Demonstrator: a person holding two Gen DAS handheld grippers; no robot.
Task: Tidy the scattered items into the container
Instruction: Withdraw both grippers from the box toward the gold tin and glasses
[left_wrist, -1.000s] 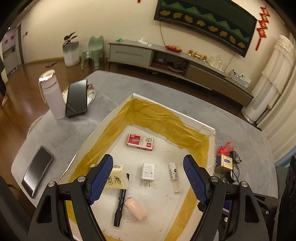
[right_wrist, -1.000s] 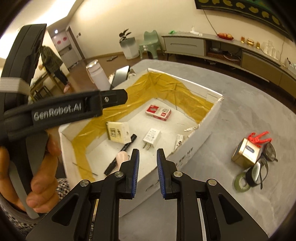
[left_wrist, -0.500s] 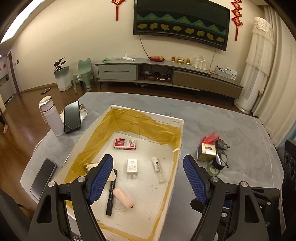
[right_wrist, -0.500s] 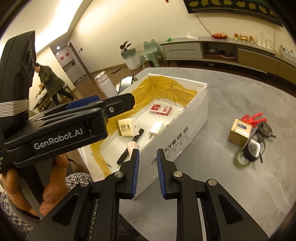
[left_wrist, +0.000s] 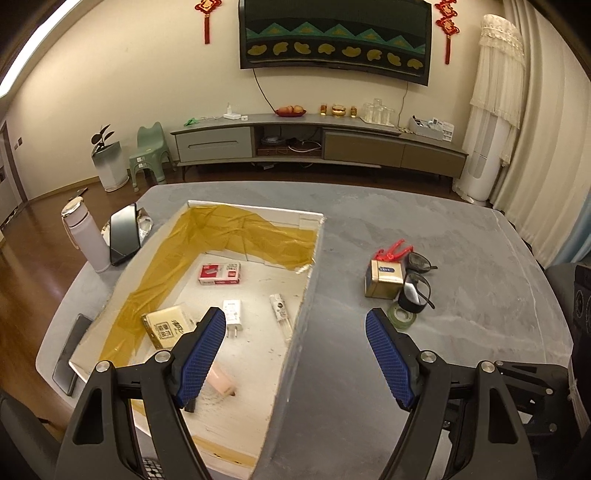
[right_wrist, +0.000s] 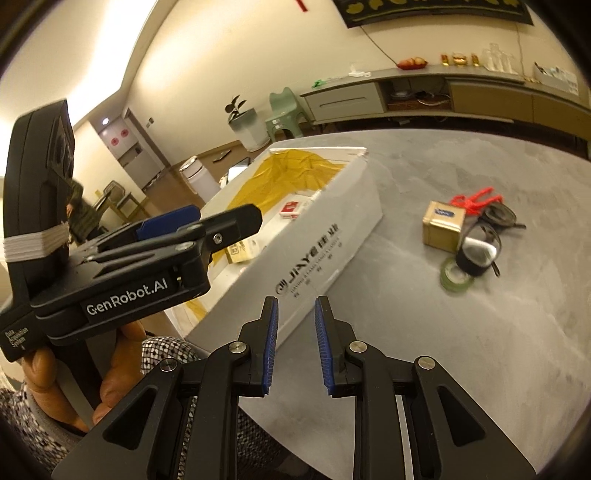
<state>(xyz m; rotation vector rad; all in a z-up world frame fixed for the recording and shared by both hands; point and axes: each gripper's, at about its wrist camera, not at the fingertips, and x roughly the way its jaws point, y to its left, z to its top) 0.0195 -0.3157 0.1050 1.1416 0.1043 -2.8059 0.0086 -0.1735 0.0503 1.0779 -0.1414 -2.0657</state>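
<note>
A white cardboard box (left_wrist: 306, 295) lined with yellow tape holds a red-and-white pack (left_wrist: 219, 274), a white charger (left_wrist: 232, 314), a small tube (left_wrist: 279, 312), a yellow carton (left_wrist: 168, 326) and a pink item (left_wrist: 219, 382). On the grey table to its right lie a gold tin (left_wrist: 384, 278), a red clip (left_wrist: 391, 251), glasses (left_wrist: 419, 273), a black tape roll (left_wrist: 410, 301) and a green tape roll (left_wrist: 402, 317). My left gripper (left_wrist: 295, 321) hangs open over the box's right wall, empty. My right gripper (right_wrist: 297, 306) has its pads narrowly apart, empty, before the box wall (right_wrist: 325, 254); the tin (right_wrist: 441, 227) lies to the right.
A white bottle (left_wrist: 86, 240) and a propped phone (left_wrist: 125, 234) stand left of the box; another phone (left_wrist: 70, 354) lies flat near the table's left edge. A hand (right_wrist: 118, 369) holds the left gripper. A person (right_wrist: 77, 206) stands far back.
The left gripper has drawn back and swung right, from over the box's inside to its right wall. The right gripper has also shifted right. Neither opening has changed.
</note>
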